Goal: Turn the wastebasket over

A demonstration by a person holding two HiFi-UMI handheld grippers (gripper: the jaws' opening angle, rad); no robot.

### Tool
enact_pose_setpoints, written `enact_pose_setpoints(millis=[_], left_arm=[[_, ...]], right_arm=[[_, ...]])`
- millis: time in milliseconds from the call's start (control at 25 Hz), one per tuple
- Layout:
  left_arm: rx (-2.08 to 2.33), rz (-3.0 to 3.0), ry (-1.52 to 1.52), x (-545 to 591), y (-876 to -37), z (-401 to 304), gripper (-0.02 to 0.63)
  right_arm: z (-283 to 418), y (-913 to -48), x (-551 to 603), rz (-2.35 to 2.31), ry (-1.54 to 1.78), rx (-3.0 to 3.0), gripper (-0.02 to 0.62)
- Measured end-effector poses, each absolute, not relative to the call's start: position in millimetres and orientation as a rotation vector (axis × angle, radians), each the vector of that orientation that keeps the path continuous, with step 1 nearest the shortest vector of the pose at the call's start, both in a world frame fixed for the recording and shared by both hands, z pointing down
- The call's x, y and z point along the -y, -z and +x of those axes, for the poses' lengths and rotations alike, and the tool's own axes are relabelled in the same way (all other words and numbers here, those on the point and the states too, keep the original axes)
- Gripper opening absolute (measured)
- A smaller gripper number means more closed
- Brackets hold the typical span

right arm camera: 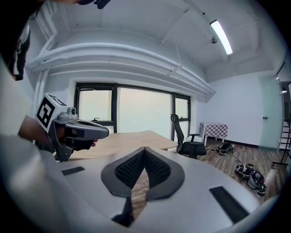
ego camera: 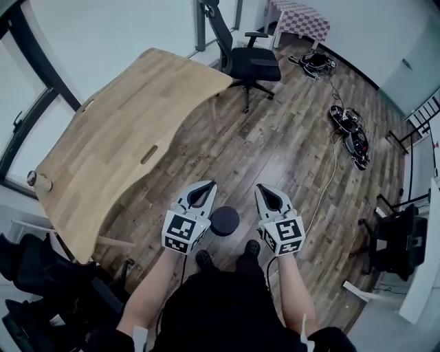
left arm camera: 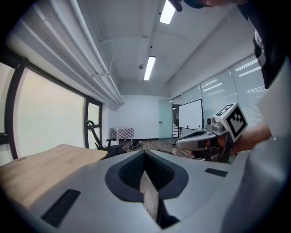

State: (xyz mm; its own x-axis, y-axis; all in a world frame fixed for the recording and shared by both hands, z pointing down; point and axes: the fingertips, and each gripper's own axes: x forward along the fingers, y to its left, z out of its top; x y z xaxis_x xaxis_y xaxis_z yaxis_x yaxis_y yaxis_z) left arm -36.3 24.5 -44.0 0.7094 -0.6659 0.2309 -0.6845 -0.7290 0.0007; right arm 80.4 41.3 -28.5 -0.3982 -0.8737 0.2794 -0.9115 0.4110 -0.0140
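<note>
Your left gripper (ego camera: 205, 186) has its jaws pressed together with nothing between them; in the left gripper view only a thin sliver of floor shows through the seam. Your right gripper (ego camera: 265, 188) is the same: its jaws meet at the tip and it holds nothing. You hold both at about the same height, side by side and a little apart, each pointing forward with its marker cube (ego camera: 182, 231) toward you.

The wastebasket (ego camera: 225, 221) is on the plank floor (ego camera: 275, 137) below the gap between the two grippers, just ahead of your shoes (ego camera: 203, 259). From above it reads as a dark round shape, and neither gripper touches it. Which way up it stands cannot be told.

To your left is a light wooden desk (ego camera: 124, 137) with a curved edge, and large windows (right arm camera: 141, 111) lie beyond it. A black office chair (ego camera: 251, 62) stands at the desk's far end. A small table with a checked cloth (ego camera: 299, 17) sits farther back by the wall. To the right, cables and dark gear (ego camera: 350, 134) lie on the floor.
</note>
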Motion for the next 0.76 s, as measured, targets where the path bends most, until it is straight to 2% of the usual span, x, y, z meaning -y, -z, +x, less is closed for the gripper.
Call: enact_pose_setpoints(millis=[760], left_arm=[[1.132,2.792,-0.305,-32,48,-58,0.015]], right_arm=[[67,38,-52,1.540,-0.225,2.442,0.031]])
